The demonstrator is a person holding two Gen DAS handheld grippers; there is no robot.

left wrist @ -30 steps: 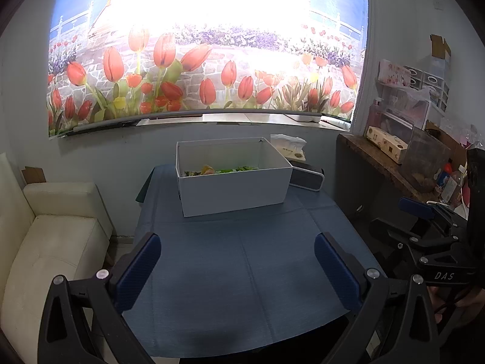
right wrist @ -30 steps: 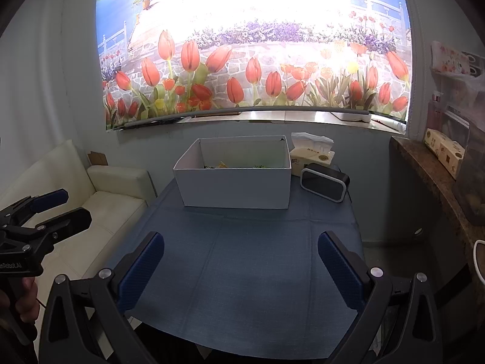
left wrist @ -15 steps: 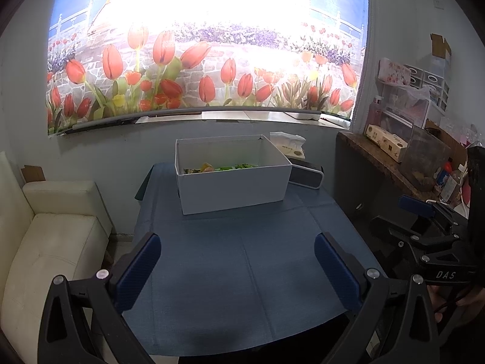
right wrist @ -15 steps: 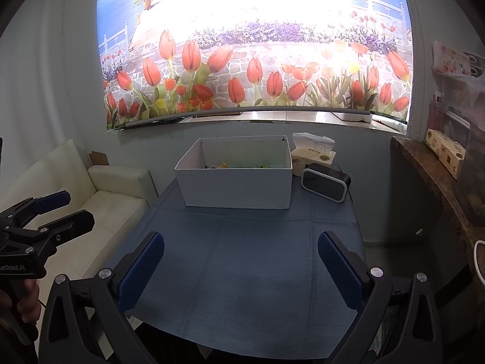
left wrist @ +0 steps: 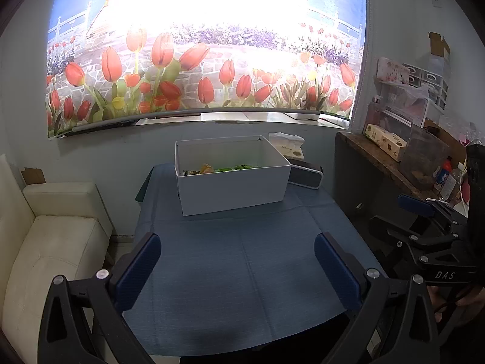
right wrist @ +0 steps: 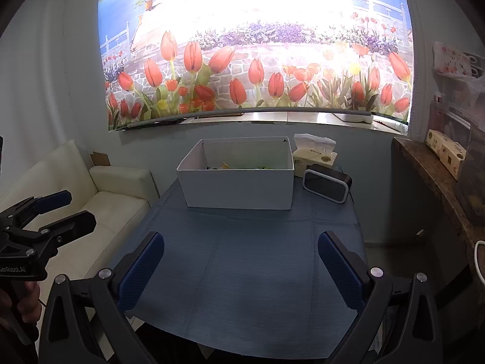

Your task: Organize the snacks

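Both claws, left gripper (left wrist: pixel 238 261) and right gripper (right wrist: pixel 241 262), hang spread and empty over the table (left wrist: pixel 242 273), facing the snack box (left wrist: pixel 230 188) at twelve o'clock (apparently ready to reach in).

White box (right wrist: pixel 239 189) of snacks (right wrist: pixel 242 166) (barely visible) on blue table (right wrist: pixel 242 273), right gripper (right wrist: pixel 241 261) spread wide, clock (right wrist: pixel 327 183) beside box

White box (left wrist: pixel 233 192), blue tablecloth (left wrist: pixel 242 261)

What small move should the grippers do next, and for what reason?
Probably bring one gripper forward toward the white box. Both the left gripper and the right gripper are open and empty, far back over the blue tablecloth, and the only snacks visible lie inside the box.
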